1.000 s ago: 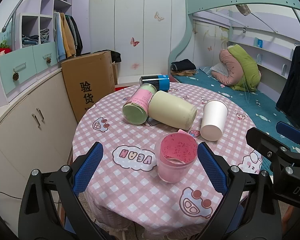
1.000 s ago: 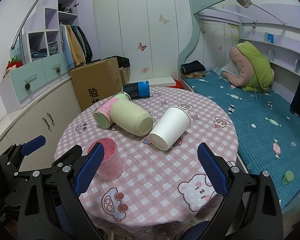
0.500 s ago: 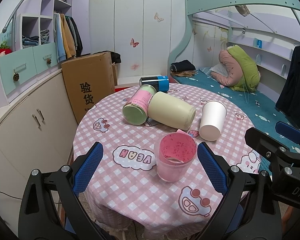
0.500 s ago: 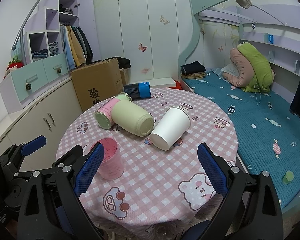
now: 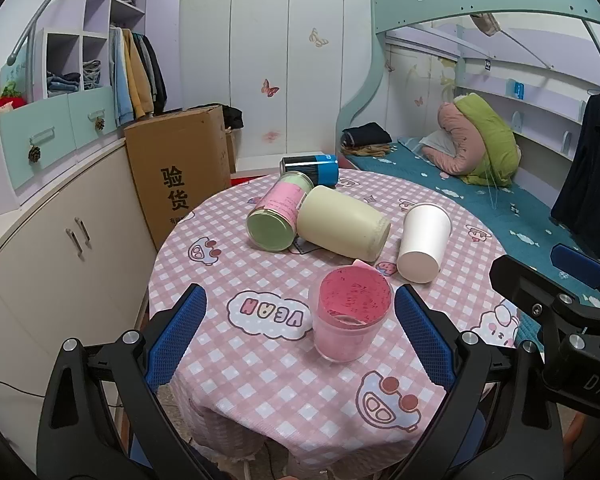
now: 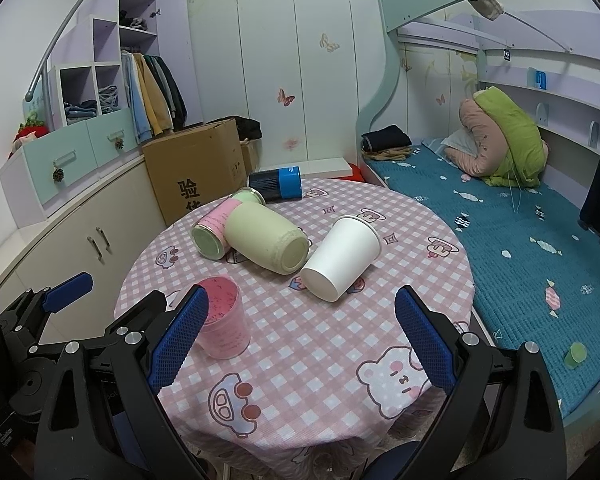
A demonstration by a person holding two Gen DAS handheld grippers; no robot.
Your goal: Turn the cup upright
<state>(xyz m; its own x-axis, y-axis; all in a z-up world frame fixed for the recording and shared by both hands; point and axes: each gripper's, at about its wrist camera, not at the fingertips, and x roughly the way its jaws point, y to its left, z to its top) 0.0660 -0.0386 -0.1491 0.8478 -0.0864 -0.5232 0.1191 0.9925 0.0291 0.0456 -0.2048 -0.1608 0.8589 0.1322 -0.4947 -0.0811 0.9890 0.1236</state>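
On the round table with its pink checked cloth (image 6: 300, 360), I log the following.

1. Pink measuring cup (image 5: 350, 316): upright, mouth up, near the front edge, just ahead of my left gripper (image 5: 296, 344). Needs no flipping.
2. White paper cup (image 6: 342, 258): on its side, base toward me, rim toward the bed. I judge this the likeliest cup to right.
3. Cream tumbler (image 6: 266, 242): on its side, touching the jar; whether it touches the paper cup I cannot tell.
4. Green jar with a pink label (image 5: 278, 216): on its side, base toward me. Label print too small to read.
5. Dark canister with a blue band (image 6: 276, 184): lying at the far edge. Its print is unreadable.

Grippers: my left gripper's fingers are spread wide and hold nothing; my right gripper (image 6: 300, 344) likewise, jaws apart and empty, lined up roughly on the paper cup.

Handling note: I would bring the right gripper in across the paper cup's wall at mid-height, close gently since thin paper probably crushes, lift clear of the cloth, rotate until the rim faces up, and set down away from the tumbler.

Writing: the cloth reads "VEAN" (image 5: 270, 314), seen upside down; the cardboard box (image 5: 180, 168) bears "验货".
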